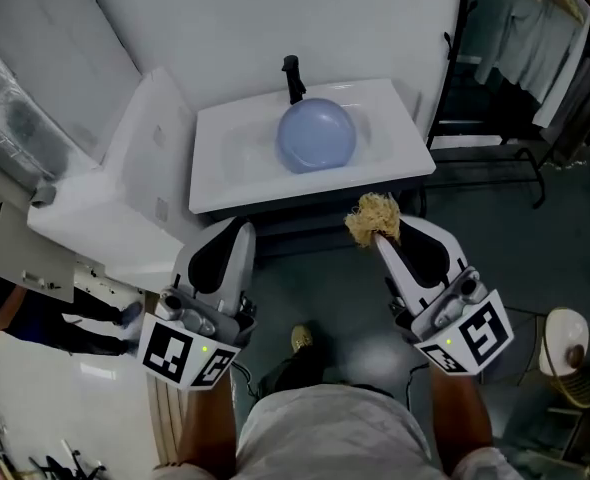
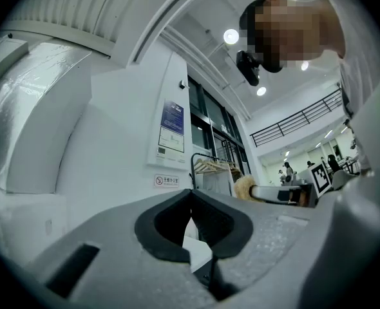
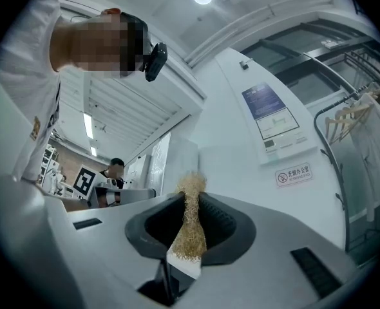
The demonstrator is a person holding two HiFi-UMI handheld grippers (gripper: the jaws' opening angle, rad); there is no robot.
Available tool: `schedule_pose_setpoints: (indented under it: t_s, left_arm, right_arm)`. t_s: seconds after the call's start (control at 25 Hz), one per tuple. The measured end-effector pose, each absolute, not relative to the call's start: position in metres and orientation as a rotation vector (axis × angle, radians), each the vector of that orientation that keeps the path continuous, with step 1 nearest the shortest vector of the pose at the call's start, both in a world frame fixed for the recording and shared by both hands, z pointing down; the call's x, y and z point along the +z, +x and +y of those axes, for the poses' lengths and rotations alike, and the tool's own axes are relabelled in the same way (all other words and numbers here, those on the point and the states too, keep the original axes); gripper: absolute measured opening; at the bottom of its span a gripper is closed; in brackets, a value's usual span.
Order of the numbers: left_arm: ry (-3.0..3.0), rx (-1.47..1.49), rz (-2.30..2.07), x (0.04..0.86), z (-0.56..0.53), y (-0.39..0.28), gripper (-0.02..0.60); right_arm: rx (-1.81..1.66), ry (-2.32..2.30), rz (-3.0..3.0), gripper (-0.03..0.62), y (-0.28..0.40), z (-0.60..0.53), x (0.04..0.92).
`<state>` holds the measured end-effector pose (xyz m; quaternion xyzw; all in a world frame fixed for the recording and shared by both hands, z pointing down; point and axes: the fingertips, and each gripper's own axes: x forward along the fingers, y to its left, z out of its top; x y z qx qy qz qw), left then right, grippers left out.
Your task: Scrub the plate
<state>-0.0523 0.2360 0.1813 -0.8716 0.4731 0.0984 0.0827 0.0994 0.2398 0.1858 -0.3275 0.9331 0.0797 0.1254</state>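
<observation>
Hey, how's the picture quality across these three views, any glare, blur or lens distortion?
Head view: evenly lit and sharp, blue plate in the sink clear. Left gripper view: strong fisheye bending, black corners, ceiling lamp blown out. Right gripper view: same fisheye and dark corners; the scrubber pinched in the right tool is sharp.

Lab hall w/ washbasin (image 1: 215,140), clothes rack (image 2: 210,167)
</observation>
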Motion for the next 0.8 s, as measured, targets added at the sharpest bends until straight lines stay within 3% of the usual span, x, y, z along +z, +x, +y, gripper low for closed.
schedule_pose_setpoints:
  t_s: [0.8]
  left_arm:
    - [-2.737,0.207,1.346,0.223,0.069,-0.145,0.017]
  right_arm:
    - [0.154,-1.134,2.760,0.063,0.003,0.097,0.215]
